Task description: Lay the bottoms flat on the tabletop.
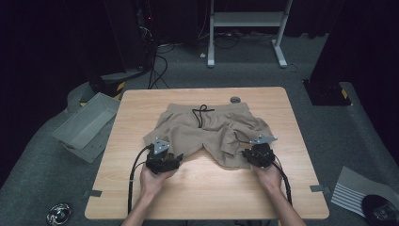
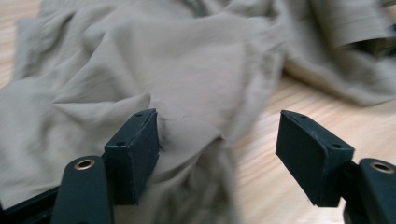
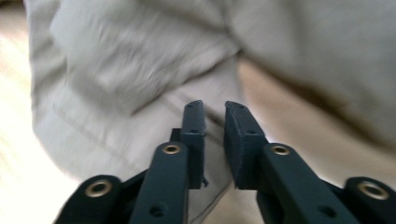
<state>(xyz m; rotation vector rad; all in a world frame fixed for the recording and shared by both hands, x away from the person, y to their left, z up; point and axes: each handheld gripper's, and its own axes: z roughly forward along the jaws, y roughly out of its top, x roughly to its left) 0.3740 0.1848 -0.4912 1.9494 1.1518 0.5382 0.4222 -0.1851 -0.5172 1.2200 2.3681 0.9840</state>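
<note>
Crumpled tan shorts [image 1: 211,129] of soft wrinkled cloth lay mid-table [image 1: 197,188], black drawstring [image 1: 201,114] looped, my left gripper [image 2: 217,140] gaped wide over a fold, gripping nothing, my right gripper [image 3: 215,126] narrowly parted, nothing pinched.

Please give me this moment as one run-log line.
left gripper: open at khaki shorts | right gripper: narrow gap, nothing gripped | wooden table

Khaki shorts [image 1: 211,132] of thin, matt woven cloth lie creased and rumpled on a counter [image 1: 202,188] of pale wood-grain laminate with a smooth, faintly sheened surface. The left gripper [image 2: 217,149] and right gripper [image 3: 215,140] have jaws of matt black plastic set with brass-coloured rivets.
</note>
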